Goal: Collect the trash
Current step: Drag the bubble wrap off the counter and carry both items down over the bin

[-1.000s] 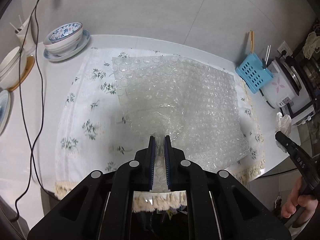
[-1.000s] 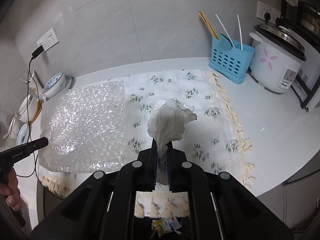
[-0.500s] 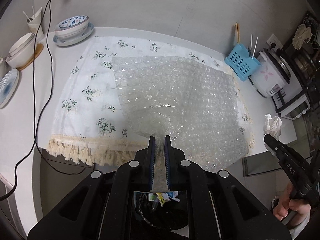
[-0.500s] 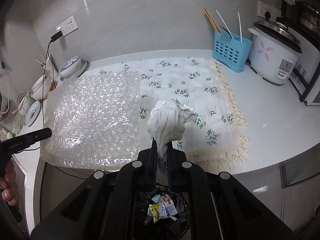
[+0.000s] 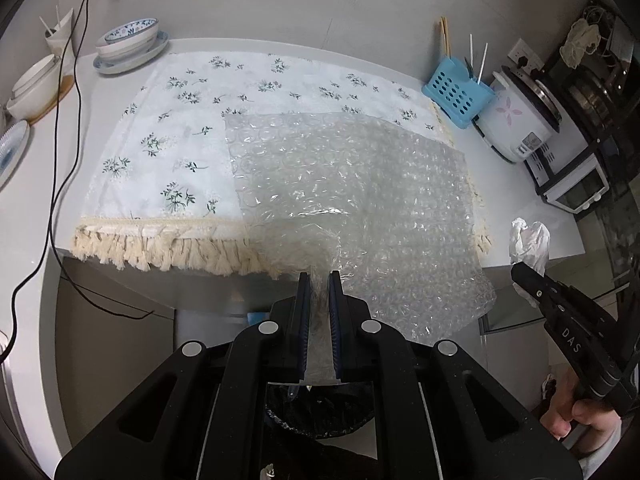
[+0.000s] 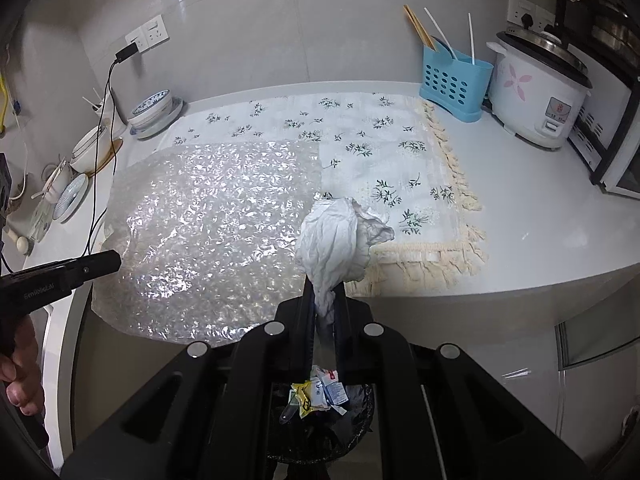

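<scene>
Two pieces of trash are in your grip. Your left claw (image 5: 319, 280) is clenched on the near edge of one bubble wrap sheet (image 5: 360, 196), which trails off the bench (image 6: 540, 216) edge with its far part lying over the floral cloth (image 5: 168, 160). Your right claw (image 6: 325, 292) is clenched on one crumpled tissue (image 6: 336, 240), held in the air off the near edge. You look to be mid-carry, with one black bin (image 6: 356, 404) below both claws, several wrappers already inside. Next, I judge, you bring each claw over the bin mouth and release; the wide sheet may need bunching to fit. Elsewhere: one blue utensil caddy (image 6: 454, 76), one rice cooker (image 6: 536, 92).
</scene>
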